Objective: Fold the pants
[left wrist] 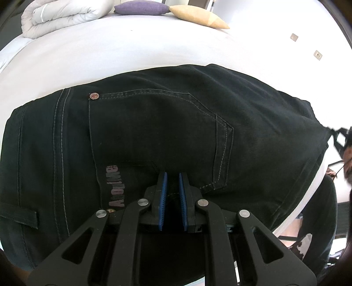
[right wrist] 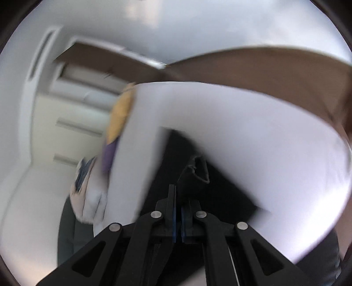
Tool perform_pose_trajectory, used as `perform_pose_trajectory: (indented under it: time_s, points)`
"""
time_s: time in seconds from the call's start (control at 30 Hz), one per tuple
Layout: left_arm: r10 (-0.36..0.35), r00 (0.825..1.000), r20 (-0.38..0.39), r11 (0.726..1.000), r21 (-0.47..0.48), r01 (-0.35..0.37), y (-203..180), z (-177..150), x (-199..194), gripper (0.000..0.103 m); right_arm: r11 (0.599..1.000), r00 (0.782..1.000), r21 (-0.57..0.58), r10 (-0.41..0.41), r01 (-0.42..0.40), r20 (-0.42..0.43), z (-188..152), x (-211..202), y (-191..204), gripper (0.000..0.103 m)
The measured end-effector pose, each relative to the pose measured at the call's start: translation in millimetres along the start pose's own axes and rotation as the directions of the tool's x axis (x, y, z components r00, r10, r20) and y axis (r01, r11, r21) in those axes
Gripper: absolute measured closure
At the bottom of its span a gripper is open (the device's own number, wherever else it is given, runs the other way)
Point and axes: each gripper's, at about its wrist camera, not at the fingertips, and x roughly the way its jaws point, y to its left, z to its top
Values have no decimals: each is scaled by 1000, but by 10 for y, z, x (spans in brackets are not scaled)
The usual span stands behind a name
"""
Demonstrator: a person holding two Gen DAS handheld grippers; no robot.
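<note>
Black jeans [left wrist: 176, 123] lie spread across the white bed [left wrist: 110, 55], back pocket and a pink logo facing up. My left gripper [left wrist: 173, 175] points down at the near edge of the jeans, its blue pads [left wrist: 163, 198] nearly together with dark denim pinched between them. The right wrist view is blurred by motion. There, my right gripper [right wrist: 179, 198] is shut, and a crumpled tip of the black jeans [right wrist: 195, 171] sticks up from its fingertips, with more dark cloth [right wrist: 176, 154] trailing down onto the bed sheet [right wrist: 242, 132].
A folded pale duvet [left wrist: 66, 15], a purple pillow [left wrist: 140, 7] and a tan pillow [left wrist: 198, 16] sit at the far end of the bed. White cupboards [right wrist: 77, 110] stand beyond the bed's edge. Brown floor [right wrist: 264, 70] lies past the mattress.
</note>
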Motion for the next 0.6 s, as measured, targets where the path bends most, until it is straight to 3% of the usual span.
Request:
perform_pose_trajectory:
  time_s: [0.1, 0.6]
  points:
    - [3, 1000, -6, 1000, 0, -3, 4, 22, -12, 92, 997, 1000, 73, 18, -19, 26, -141, -26, -326, 99]
    - [31, 999, -12, 999, 38, -31, -1, -51, -147, 92, 991, 998, 123, 42, -46, 42, -145, -41, -430, 102]
